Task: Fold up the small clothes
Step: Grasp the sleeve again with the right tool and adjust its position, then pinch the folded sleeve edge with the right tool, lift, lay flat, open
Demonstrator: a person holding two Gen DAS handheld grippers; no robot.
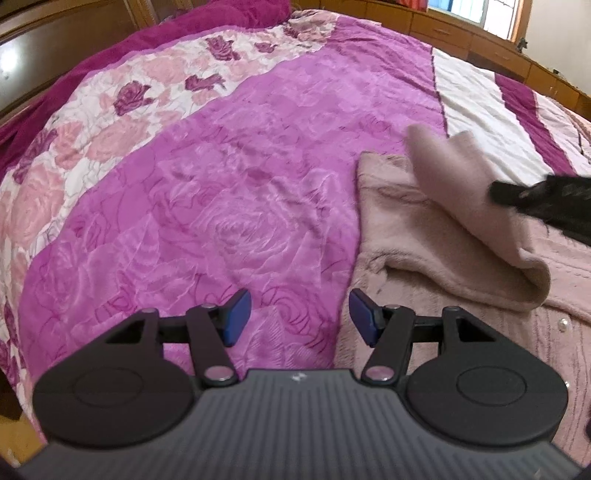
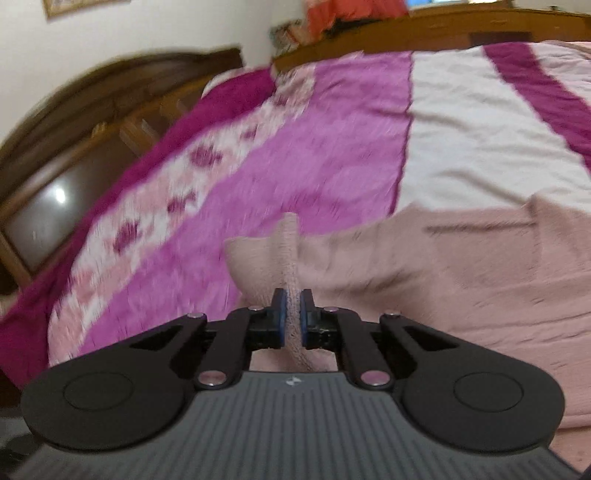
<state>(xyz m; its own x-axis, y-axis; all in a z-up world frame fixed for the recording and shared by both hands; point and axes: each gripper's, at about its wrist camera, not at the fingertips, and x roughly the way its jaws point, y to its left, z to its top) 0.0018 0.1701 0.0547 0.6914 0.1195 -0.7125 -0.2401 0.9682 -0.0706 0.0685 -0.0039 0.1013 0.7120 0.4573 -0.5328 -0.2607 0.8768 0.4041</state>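
A pale pink knitted garment lies on the bed at the right, with small pearl beads along its lower part. One flap of it is lifted off the rest and folded over. My right gripper is shut on that flap's edge, which stands up as a thin ridge between the blue pads. In the left wrist view the right gripper shows as a dark blurred shape at the right. My left gripper hangs open just over the garment's left edge, nothing between its fingers.
A magenta quilted bedspread with a rose-patterned band and a white stripe covers the bed. A dark wooden headboard runs along the far left, a wooden bed frame along the far side under a window.
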